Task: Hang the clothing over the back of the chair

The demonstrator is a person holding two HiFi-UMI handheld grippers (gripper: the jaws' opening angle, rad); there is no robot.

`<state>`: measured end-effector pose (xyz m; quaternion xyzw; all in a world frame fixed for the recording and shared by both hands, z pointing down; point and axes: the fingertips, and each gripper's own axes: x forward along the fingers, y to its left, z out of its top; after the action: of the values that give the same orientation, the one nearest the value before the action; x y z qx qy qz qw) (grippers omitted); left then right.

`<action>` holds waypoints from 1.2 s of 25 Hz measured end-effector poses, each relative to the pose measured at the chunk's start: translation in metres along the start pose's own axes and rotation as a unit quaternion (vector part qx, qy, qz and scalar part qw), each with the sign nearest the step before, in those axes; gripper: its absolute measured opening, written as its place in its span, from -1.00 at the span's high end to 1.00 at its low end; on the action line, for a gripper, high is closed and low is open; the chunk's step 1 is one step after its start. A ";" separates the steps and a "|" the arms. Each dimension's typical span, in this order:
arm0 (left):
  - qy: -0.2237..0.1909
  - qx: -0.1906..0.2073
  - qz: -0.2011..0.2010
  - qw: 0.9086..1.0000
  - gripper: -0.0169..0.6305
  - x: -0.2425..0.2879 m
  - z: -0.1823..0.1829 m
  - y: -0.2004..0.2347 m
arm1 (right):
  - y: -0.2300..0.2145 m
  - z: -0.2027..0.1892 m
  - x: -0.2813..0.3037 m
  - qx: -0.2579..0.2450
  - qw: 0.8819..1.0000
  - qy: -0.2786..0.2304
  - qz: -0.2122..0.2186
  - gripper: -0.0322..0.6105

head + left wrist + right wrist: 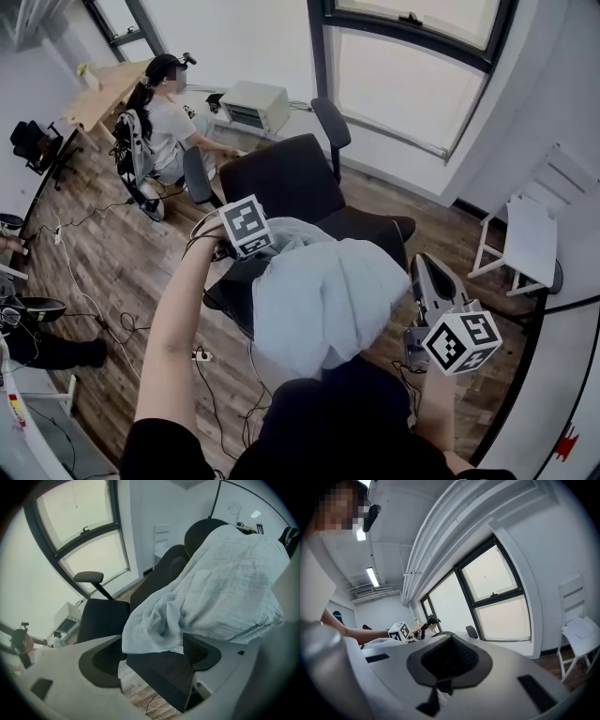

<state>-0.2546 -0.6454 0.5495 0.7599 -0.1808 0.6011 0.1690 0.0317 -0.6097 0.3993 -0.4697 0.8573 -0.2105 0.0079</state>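
- Clothing point(323, 295): draped over the near chair back point(159, 672), with its hem bunched at the left.
- Left claw point(150, 658): open, your jaws straddling the hem and the back's corner.
- Right claw point(447, 660): closed, just right of the clothing, nothing clearly held.
- Step: the hanging looks nearly done.
- Next: smooth the hem so it hangs evenly, then lift clear.

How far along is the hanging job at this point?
Mostly done: the pale blue clothing already drapes over the black chair's back. In hand: the left claw is open at the garment's lower hem, gripping nothing; the right claw is shut beside the fabric. Left: probably just drawing both claws away.
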 end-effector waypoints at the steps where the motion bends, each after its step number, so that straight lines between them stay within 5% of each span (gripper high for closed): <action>1: 0.001 -0.004 0.008 1.000 -0.20 -0.001 -0.004 0.004 | 0.000 0.000 0.000 -0.001 1.000 0.000 0.000 0.90; 11: -0.021 -0.126 0.058 0.990 -0.21 -0.013 -0.074 0.032 | 0.003 0.000 -0.001 -0.004 1.000 0.001 0.005 0.90; 19: -0.065 -0.143 0.106 0.982 -0.20 -0.031 -0.077 0.034 | 0.008 0.000 -0.005 -0.009 1.000 0.001 0.007 0.90; 30: -0.207 -0.191 0.190 0.941 -0.11 -0.111 -0.030 0.047 | 0.024 0.004 -0.028 -0.013 1.000 -0.016 0.009 0.90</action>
<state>-0.3259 -0.6651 0.4502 0.7729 -0.4638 0.4054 0.1522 0.0292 -0.5769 0.3820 -0.4658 0.8638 -0.1912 0.0175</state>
